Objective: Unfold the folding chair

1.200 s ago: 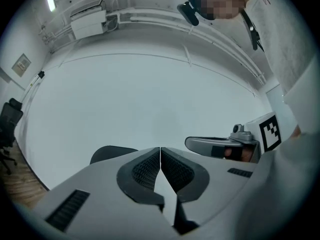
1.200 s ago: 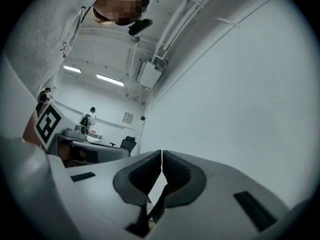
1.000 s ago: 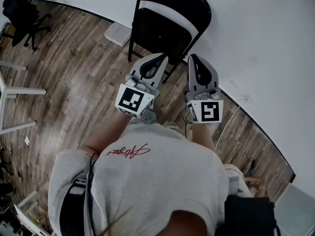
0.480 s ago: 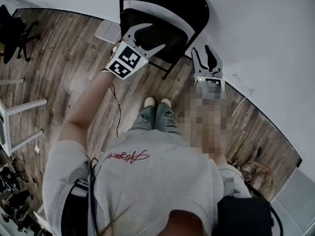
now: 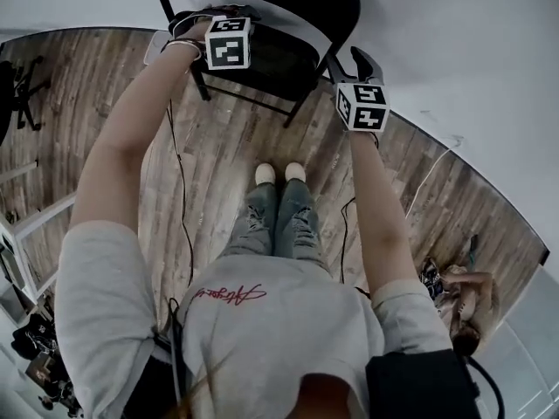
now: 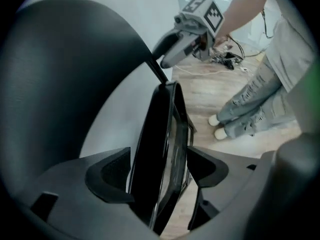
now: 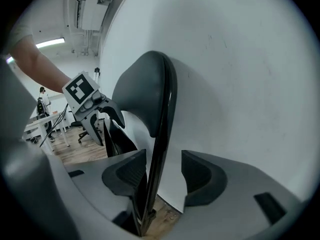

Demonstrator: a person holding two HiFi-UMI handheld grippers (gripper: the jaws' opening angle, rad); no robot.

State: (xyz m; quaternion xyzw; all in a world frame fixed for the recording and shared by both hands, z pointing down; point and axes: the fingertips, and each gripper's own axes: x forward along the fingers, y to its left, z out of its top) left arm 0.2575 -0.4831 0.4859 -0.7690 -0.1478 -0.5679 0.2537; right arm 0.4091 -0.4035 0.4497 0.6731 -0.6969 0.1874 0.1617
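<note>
The black folding chair (image 5: 293, 55) stands folded against the white wall. My left gripper (image 5: 214, 20) is at its left side. In the left gripper view the gripper (image 6: 160, 171) points steeply down, and its opening jaws straddle the folded seat edge (image 6: 162, 134) with almost no gap at either pad. My right gripper (image 5: 354, 59) is at the chair's right side. In the right gripper view the gripper (image 7: 162, 176) straddles the thin frame edge (image 7: 162, 124) with opening jaws. The frame sits near the left pad, with clear space on the right.
The white wall (image 5: 454, 51) runs directly behind the chair. My shoes (image 5: 279, 175) stand on the wood floor (image 5: 218, 147) just in front. An office chair (image 5: 17, 85) and white table legs (image 5: 35, 208) are at left. A person (image 5: 458, 291) sits at lower right, by cables.
Both grippers swung out from my chest and down to the chair's two sides. Their jaws went from shut to wide apart and now straddle the chair.
</note>
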